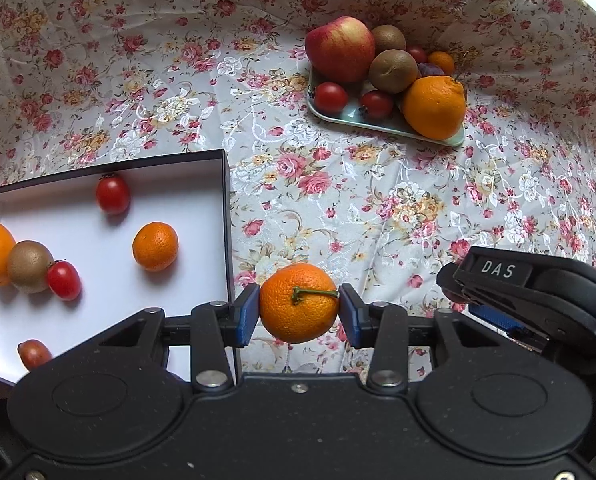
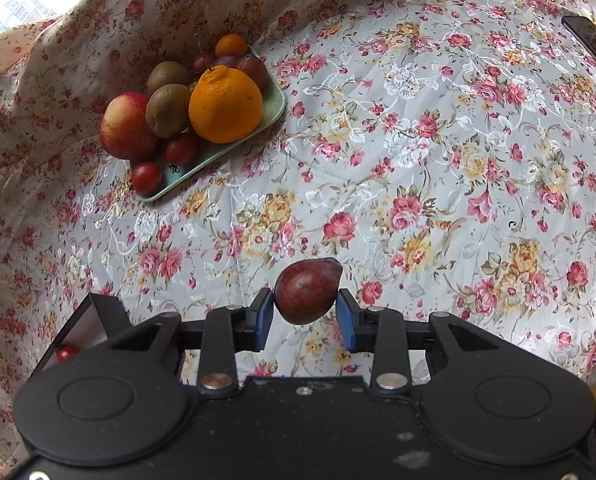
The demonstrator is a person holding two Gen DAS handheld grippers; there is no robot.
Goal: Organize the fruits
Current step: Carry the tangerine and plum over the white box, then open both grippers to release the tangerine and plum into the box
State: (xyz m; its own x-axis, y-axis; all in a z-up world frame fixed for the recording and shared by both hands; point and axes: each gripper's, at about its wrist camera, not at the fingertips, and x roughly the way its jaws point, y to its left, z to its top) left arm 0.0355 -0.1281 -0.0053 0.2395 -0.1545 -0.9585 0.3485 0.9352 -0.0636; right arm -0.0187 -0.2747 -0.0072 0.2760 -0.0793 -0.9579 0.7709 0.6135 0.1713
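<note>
- the left gripper (image 1: 299, 309) was clamped on a mandarin (image 1: 298, 302) with a short green stem, held above the floral tablecloth (image 1: 338, 200) just right of the white-lined box (image 1: 226, 200).
- the box already held a cherry tomato (image 1: 113, 194), a second mandarin (image 1: 155, 246), a kiwi (image 1: 29, 266) touching another tomato (image 1: 63, 280), part of an orange at its left edge, and a reddish plum (image 1: 34, 354) near the front.
- the right gripper (image 2: 305, 309) was pinching a dark red plum (image 2: 307, 290) between its blue pads (image 2: 263, 318), over the cloth.
- the pale green tray (image 2: 274, 100) further back carried an apple (image 2: 128, 126), two kiwis, a large orange (image 2: 226, 106), tomatoes and plums.
</note>
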